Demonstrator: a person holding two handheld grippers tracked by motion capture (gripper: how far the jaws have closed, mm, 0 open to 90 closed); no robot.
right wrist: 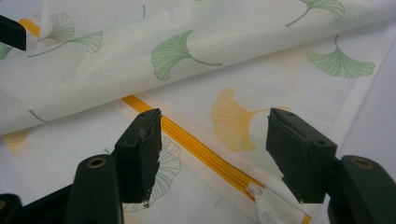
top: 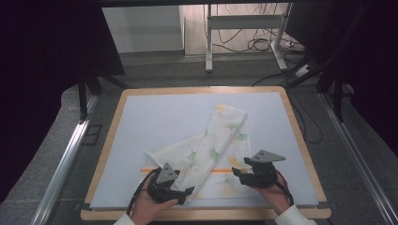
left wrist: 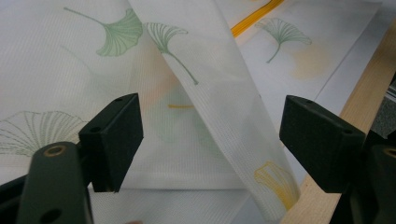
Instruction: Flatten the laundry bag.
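Cloth (top: 213,154): lay folded on tabletop (top: 141,117).
Left tongs (left wrist: 210,140): apart, over cloth.
Right tongs (right wrist: 215,149): apart, over zipper (right wrist: 205,151).

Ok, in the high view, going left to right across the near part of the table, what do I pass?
Wooden table edge → left gripper, held in a hand → ginkgo-print cloth with its orange stripe → right gripper → bare pale mat → wooden table edge on the right.
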